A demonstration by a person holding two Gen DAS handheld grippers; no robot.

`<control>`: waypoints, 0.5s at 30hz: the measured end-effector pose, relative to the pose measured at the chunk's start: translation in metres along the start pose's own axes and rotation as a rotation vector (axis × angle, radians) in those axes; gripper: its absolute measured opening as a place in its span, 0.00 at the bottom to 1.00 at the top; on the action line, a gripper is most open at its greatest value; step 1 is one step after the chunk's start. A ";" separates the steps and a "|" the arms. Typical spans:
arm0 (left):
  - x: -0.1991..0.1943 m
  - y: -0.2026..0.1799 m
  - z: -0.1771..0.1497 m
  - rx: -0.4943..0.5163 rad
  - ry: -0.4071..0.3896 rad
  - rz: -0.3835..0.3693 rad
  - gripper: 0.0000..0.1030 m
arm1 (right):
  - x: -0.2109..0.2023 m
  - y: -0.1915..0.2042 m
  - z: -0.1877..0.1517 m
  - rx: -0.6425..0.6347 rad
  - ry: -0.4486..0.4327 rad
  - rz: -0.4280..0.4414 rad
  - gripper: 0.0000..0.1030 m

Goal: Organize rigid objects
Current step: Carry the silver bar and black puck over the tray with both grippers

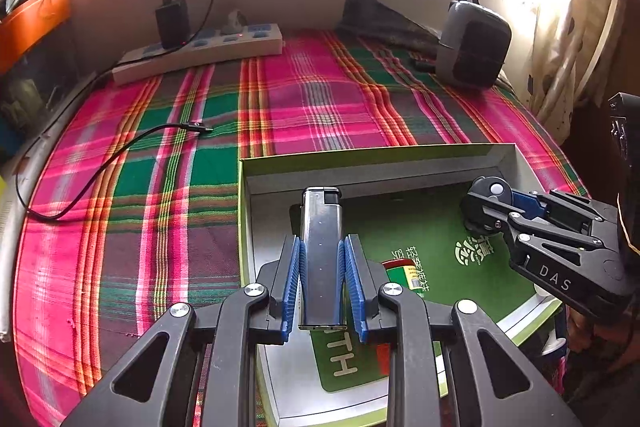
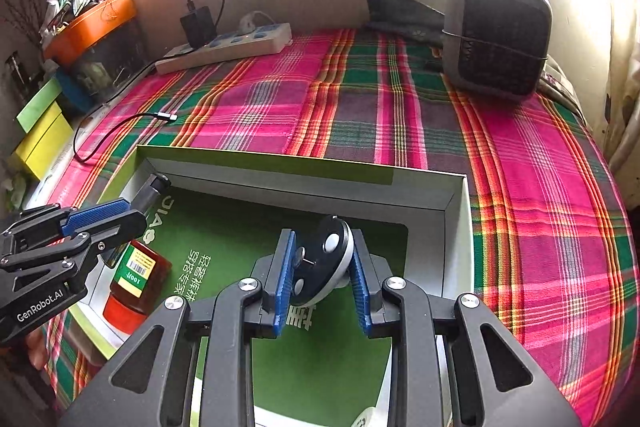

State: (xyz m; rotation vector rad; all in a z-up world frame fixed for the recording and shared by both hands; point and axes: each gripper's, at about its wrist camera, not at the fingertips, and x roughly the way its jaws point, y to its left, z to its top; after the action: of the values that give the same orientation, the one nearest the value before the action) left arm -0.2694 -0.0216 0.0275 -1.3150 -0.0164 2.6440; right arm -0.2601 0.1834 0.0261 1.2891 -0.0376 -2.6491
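left claw (image 1: 322, 273): pinching a silver lighter (image 1: 321, 255) between its blue pads, which press on the two long sides.
lighter's long axis: runs along the claw's fingers, black cap end pointing away to the far side, base end back between the pads.
lighter's place: held over the near-left part of the box (image 1: 376, 151), just inside its left wall; it looks clear of the green floor, though I cannot tell the gap.
right claw (image 2: 320, 277): pinching a round black-and-white disc (image 2: 320, 261) that stands on edge between the pads, its flat face turned to the left.
disc's place: over the right half of the box (image 2: 304, 183), near the right wall and short of the far wall.
key relation: each claw already has the box's green floor straight below its load, so the coming move is, by my judgement, a short way down and then a release, not a reach sideways.
which claw is nearer: the left claw covers the left side of the box, the right claw the right side; they stand well apart, with the red bottle (image 2: 134, 281) lying between them, closer to the left claw.
risk: the lighter may come down on the red bottle, which lies just right of it.
count, grippers: two.
count, lighters: one.
count, discs: one.
count, red bottles: one, lying on its side in the box.
count, boxes: one, open, on the plaid cloth (image 1: 304, 107).
count, other things: one power strip (image 1: 200, 51) at the far left, one grey speaker (image 1: 472, 43) at the far right, one loose black cable (image 1: 112, 159) at the left.
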 end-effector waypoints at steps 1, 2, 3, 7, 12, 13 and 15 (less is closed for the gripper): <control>0.001 0.000 0.000 0.000 0.003 -0.001 0.21 | 0.000 0.000 0.000 -0.002 -0.002 0.000 0.27; 0.002 0.000 0.000 -0.002 0.004 -0.001 0.21 | 0.000 0.000 0.000 -0.002 -0.004 -0.001 0.27; 0.002 0.001 -0.001 -0.002 0.005 -0.001 0.21 | 0.000 0.000 0.000 -0.003 -0.007 -0.001 0.27; 0.004 -0.001 0.000 0.005 0.008 -0.002 0.21 | 0.001 0.001 0.000 -0.010 -0.010 -0.003 0.27; 0.006 -0.002 0.000 0.012 0.017 -0.011 0.21 | 0.001 0.001 0.000 -0.011 -0.011 0.002 0.27; 0.007 -0.003 0.000 0.014 0.022 -0.014 0.21 | 0.001 0.001 0.000 -0.011 -0.010 0.005 0.27; 0.007 -0.004 -0.001 0.015 0.023 -0.014 0.21 | 0.001 0.001 0.000 -0.008 -0.012 0.006 0.27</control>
State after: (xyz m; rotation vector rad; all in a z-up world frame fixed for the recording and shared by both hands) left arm -0.2724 -0.0166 0.0215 -1.3355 -0.0018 2.6123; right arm -0.2603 0.1824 0.0253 1.2685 -0.0320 -2.6492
